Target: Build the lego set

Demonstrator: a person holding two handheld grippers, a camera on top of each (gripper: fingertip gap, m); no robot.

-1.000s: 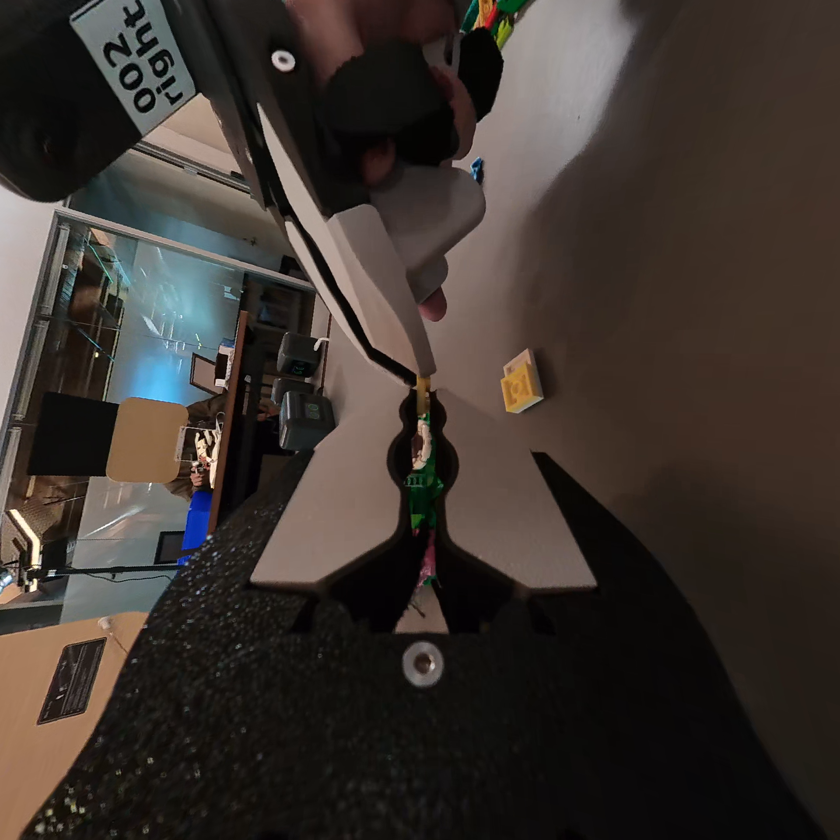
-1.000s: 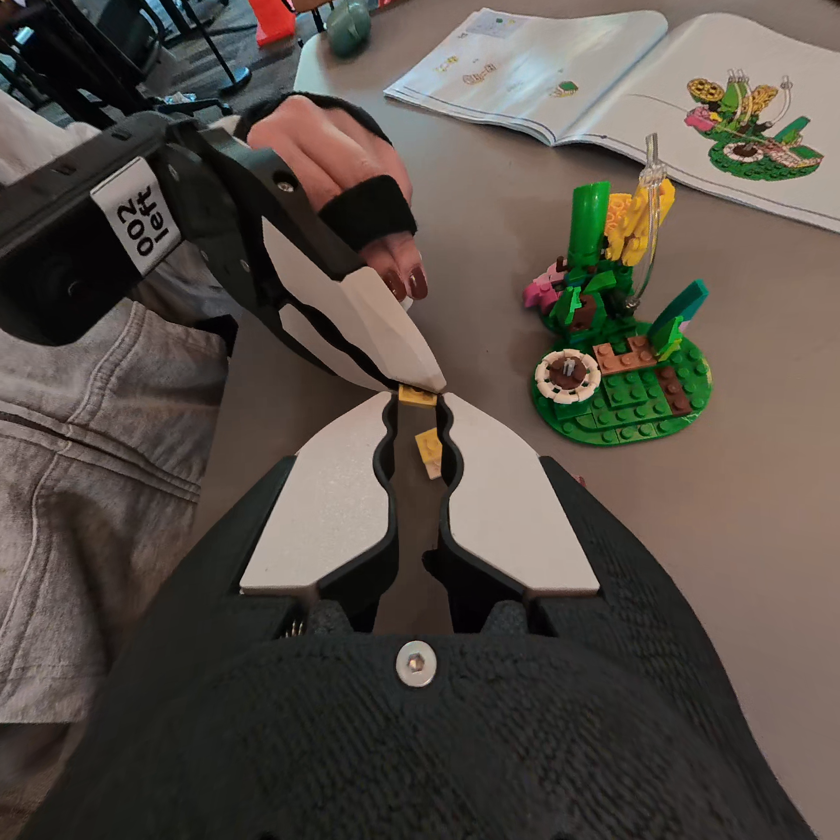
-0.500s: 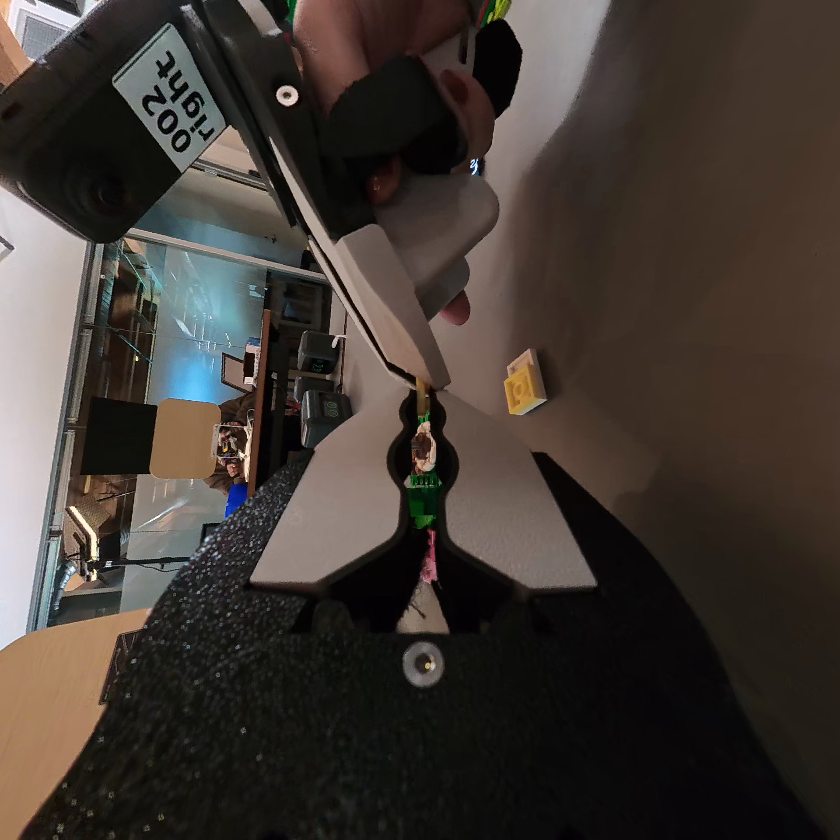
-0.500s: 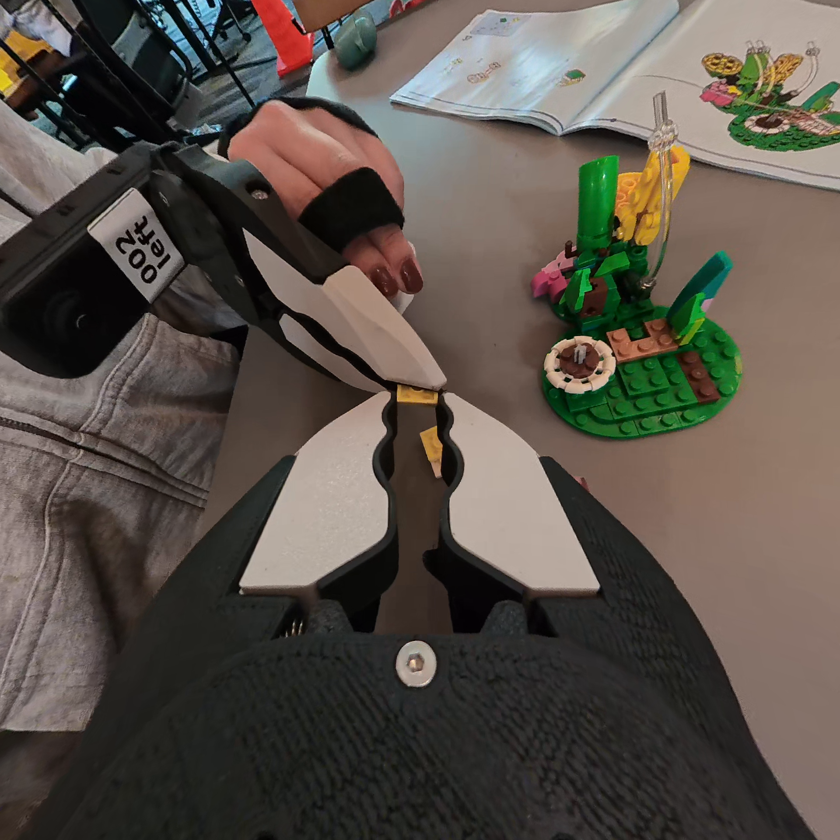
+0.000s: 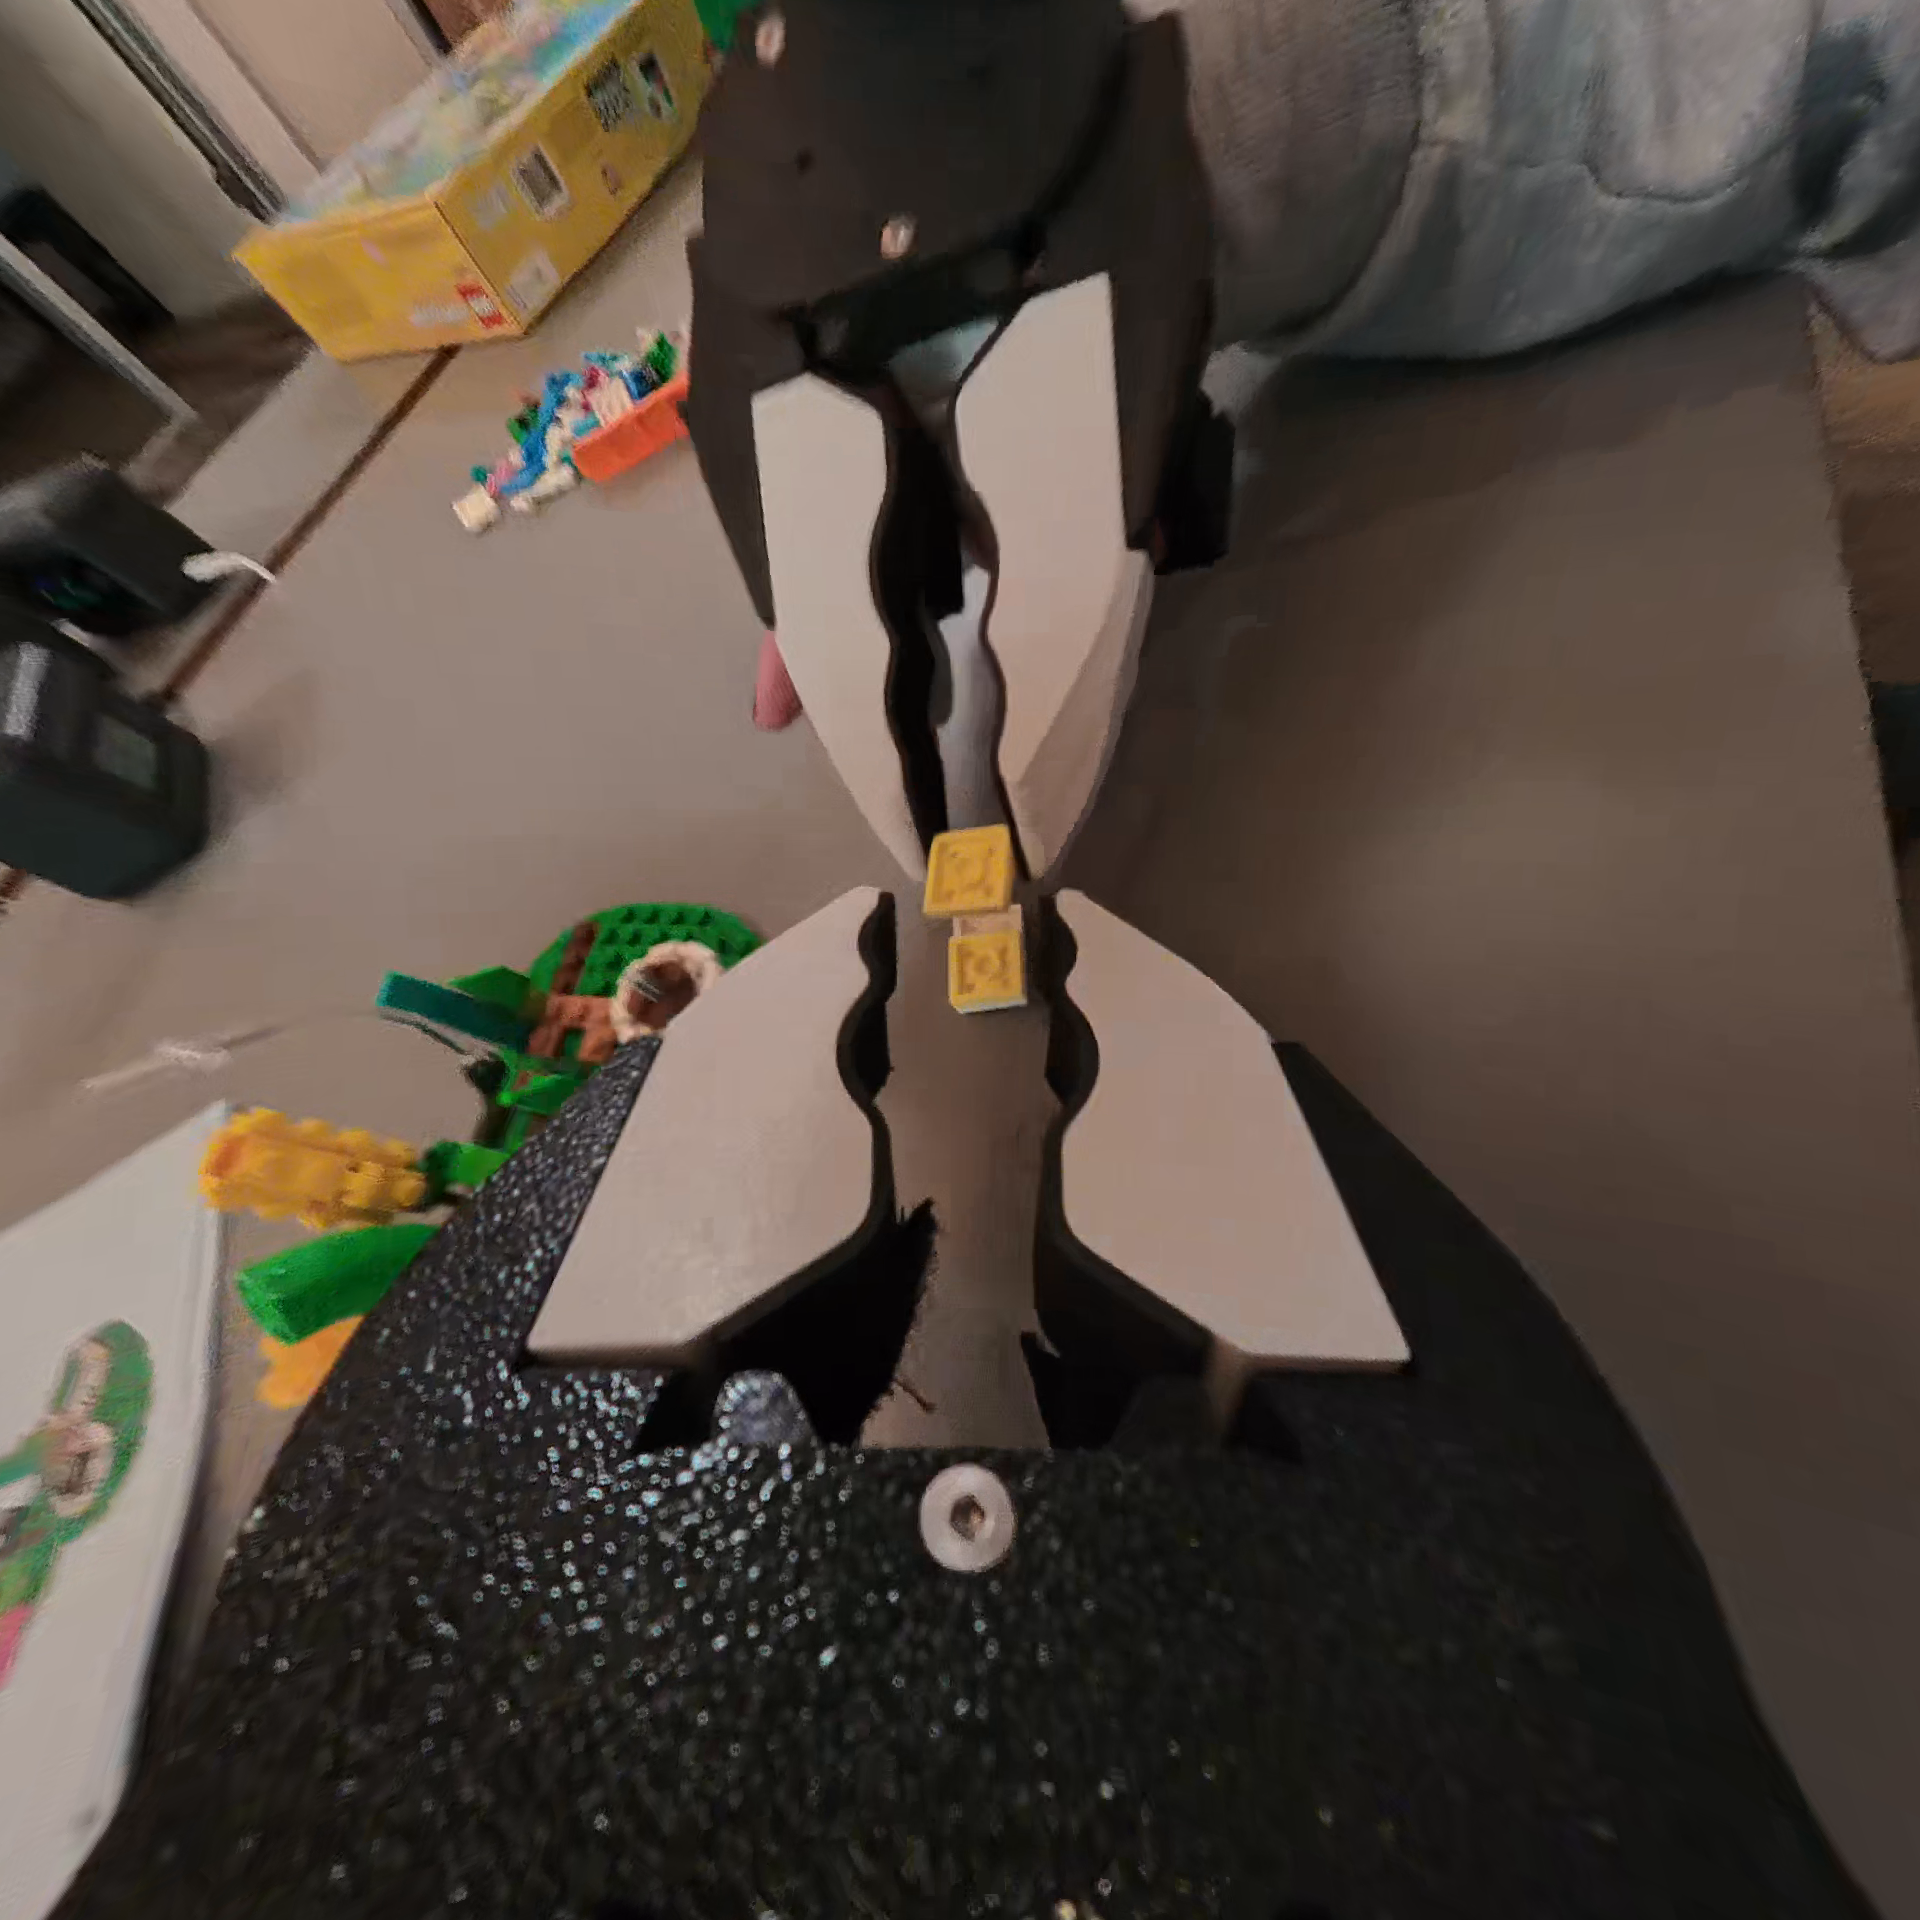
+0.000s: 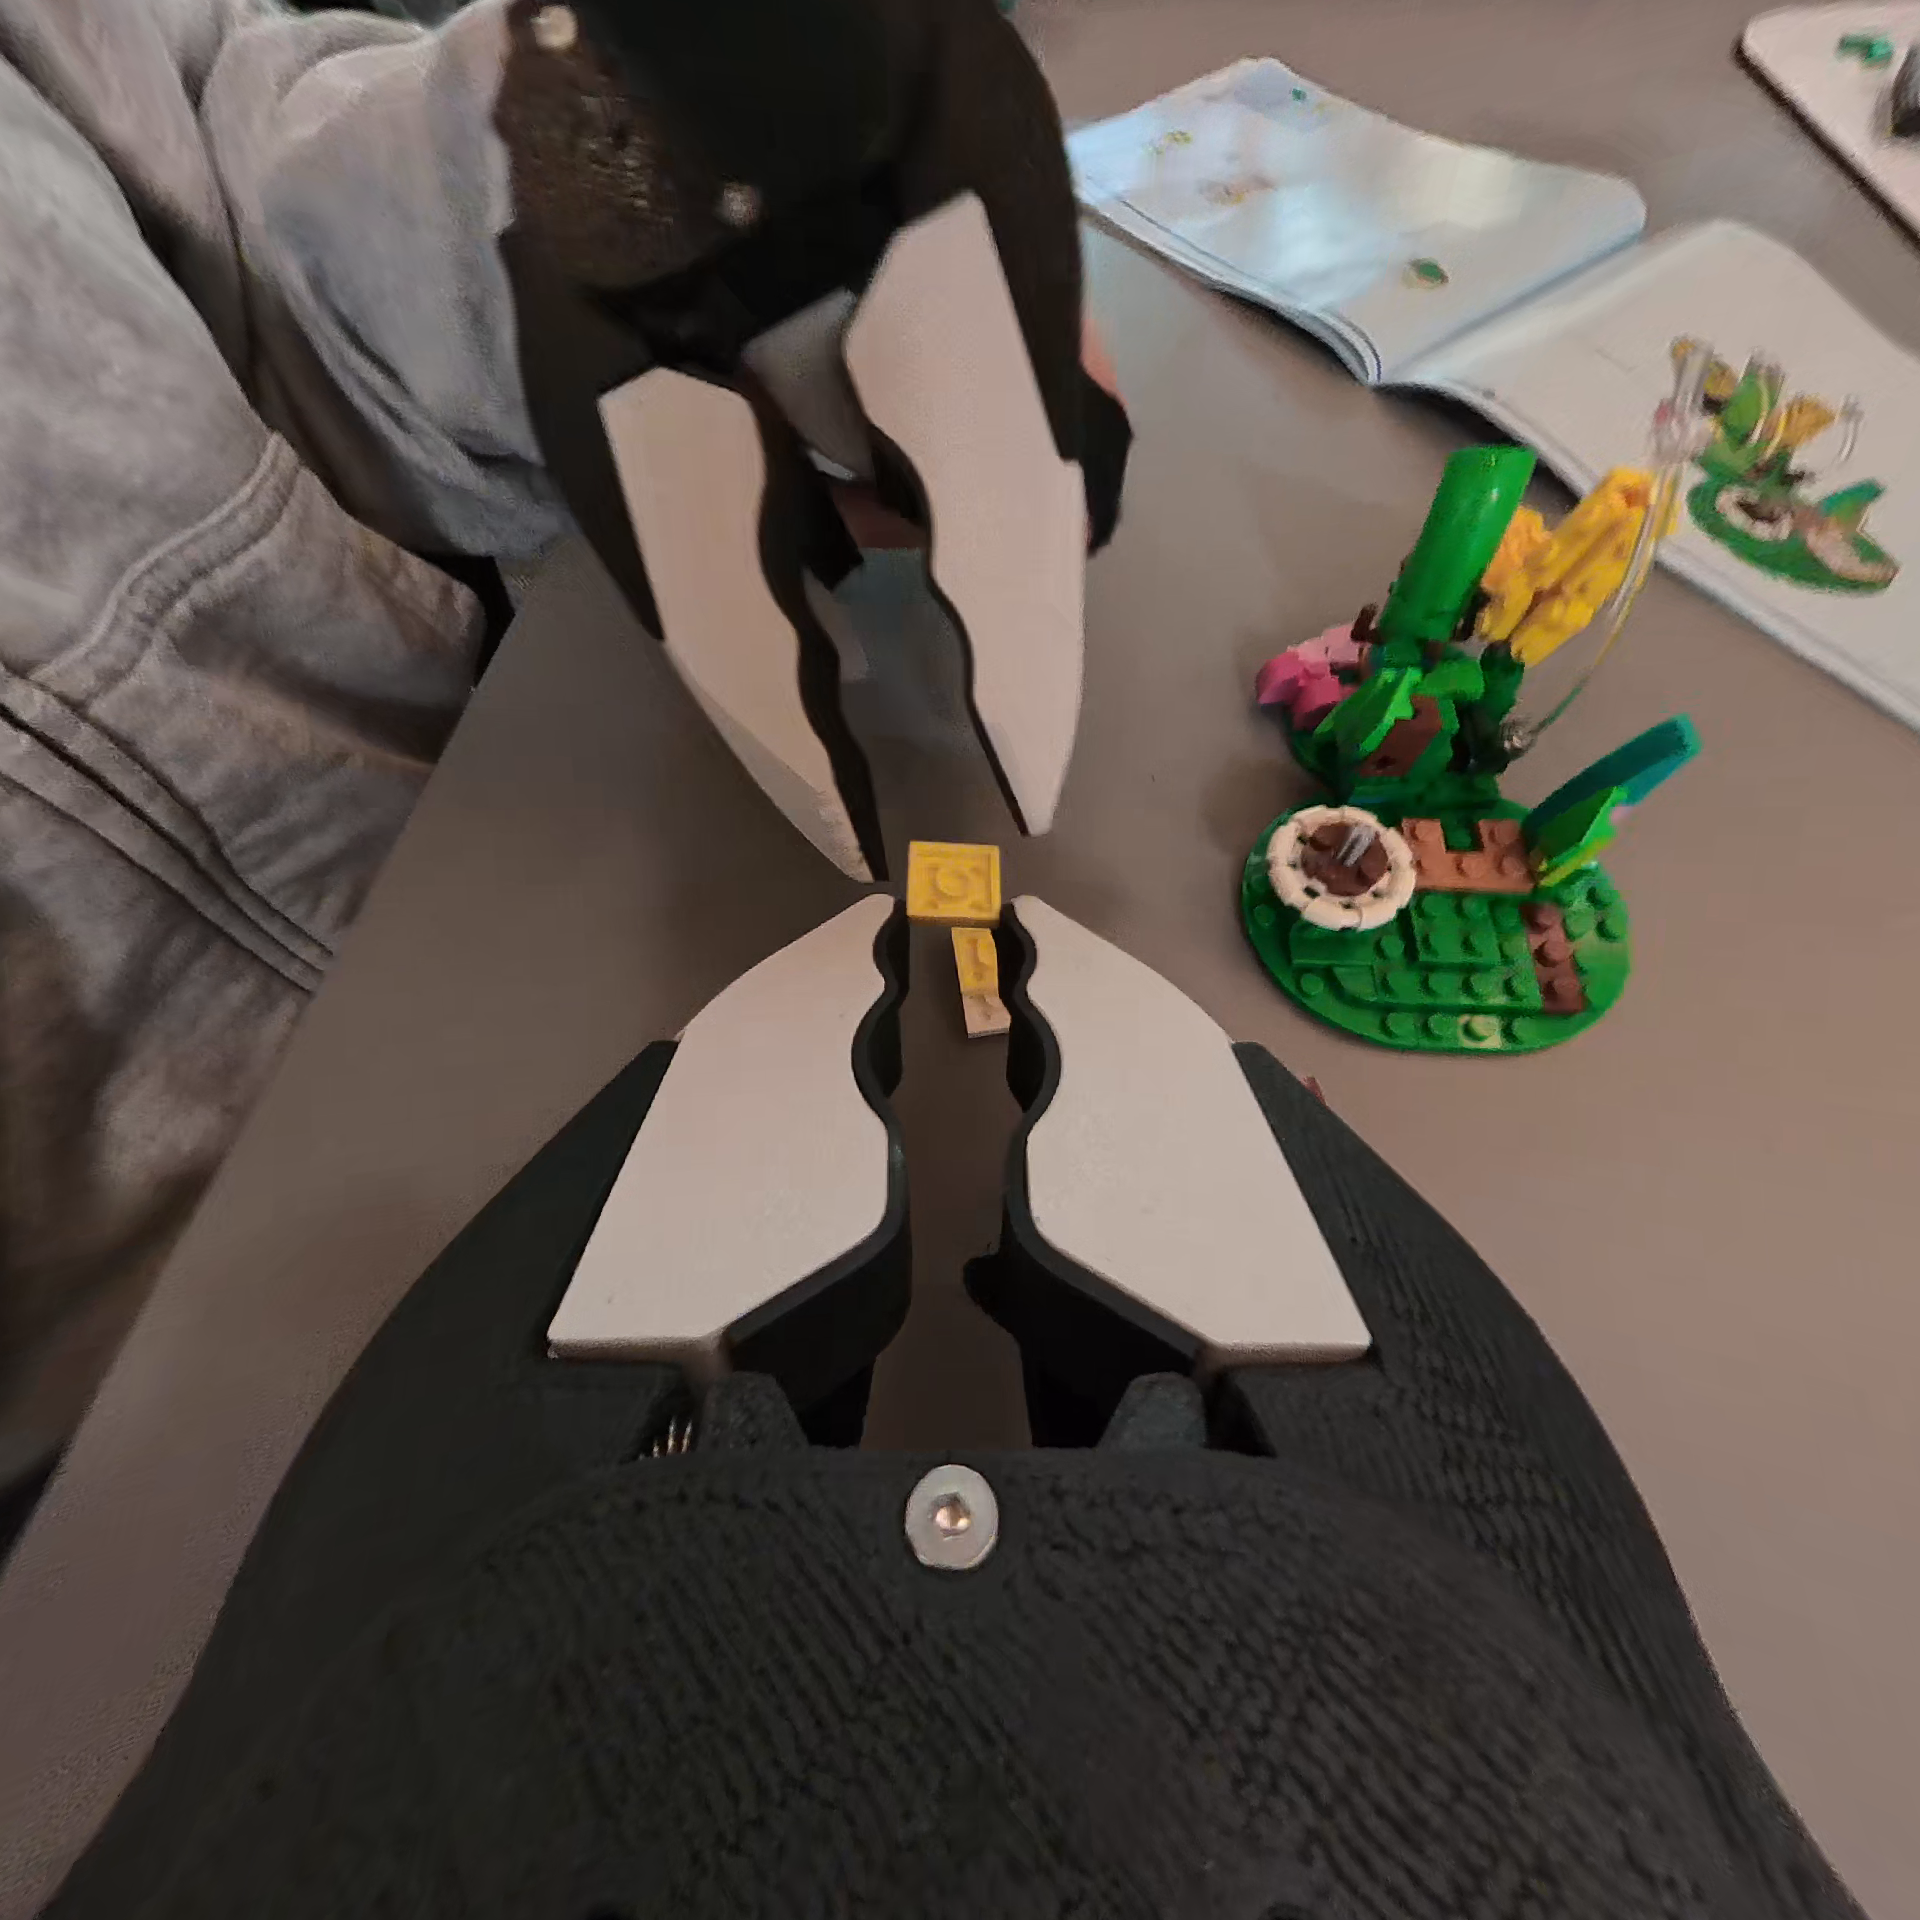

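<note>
A small yellow square plate [image 6: 953,881] is pinched between the tips of my right gripper [image 6: 953,909], just above the grey table. In the left wrist view the plate [image 5: 968,871] sits in the right gripper [image 5: 971,857], which comes from the far side. My left gripper [image 5: 966,914] faces it tip to tip, open and empty; in the right wrist view the left gripper [image 6: 951,852] hangs just beyond the plate. A second yellow piece [image 6: 977,961] on a tan part lies on the table below, also in the left wrist view [image 5: 987,971]. The green lego model [image 6: 1434,935] stands to the right.
An open instruction booklet [image 6: 1455,239] lies beyond the model. A yellow box [image 5: 468,229], an orange tray [image 5: 623,436] with loose bricks and black devices [image 5: 83,748] sit farther off. A person's grey hoodie [image 6: 156,623] is at the table's left edge. Left and right tips are no more than a few centimetres apart.
My left gripper has let go of the yellow plate, opened and turned from sideways to face the right gripper. The right gripper still holds the plate.
</note>
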